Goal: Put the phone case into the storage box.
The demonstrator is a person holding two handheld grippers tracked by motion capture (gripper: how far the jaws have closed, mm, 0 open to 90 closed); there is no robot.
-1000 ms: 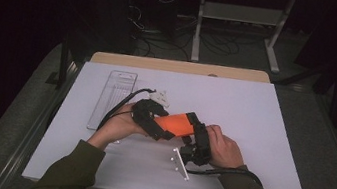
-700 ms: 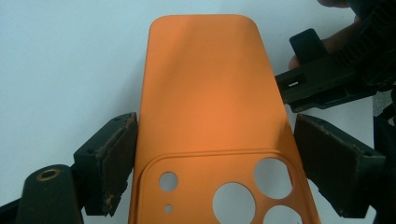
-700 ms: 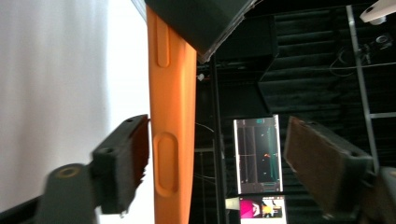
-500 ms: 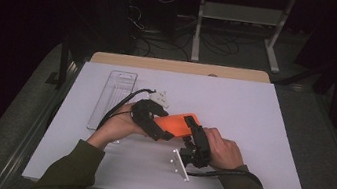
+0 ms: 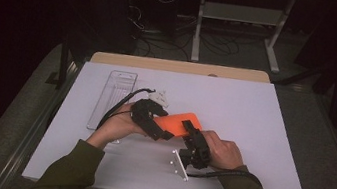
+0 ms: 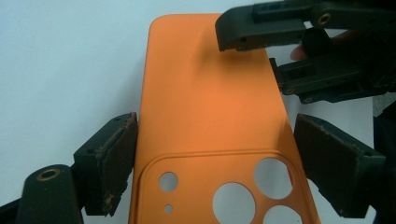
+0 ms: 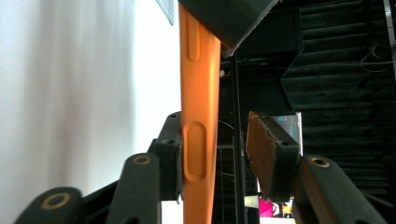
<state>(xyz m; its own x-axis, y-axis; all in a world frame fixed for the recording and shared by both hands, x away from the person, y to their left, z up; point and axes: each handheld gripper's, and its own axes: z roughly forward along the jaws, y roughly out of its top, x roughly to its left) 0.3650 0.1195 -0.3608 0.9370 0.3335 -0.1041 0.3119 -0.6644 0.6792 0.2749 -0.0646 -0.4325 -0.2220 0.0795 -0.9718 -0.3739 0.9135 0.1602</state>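
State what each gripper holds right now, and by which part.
The left gripper clamps the orange phone case across its side edges near the camera cutouts. The right gripper straddles its thin edge; one finger touches, the jaws have just been closing.

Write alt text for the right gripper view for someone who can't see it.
An orange phone case, seen edge-on, stands between the right gripper's two black jaws, which have just been closing; one pad touches it, the other stands apart. Part of the left gripper overlaps the case's far end, above a white table.
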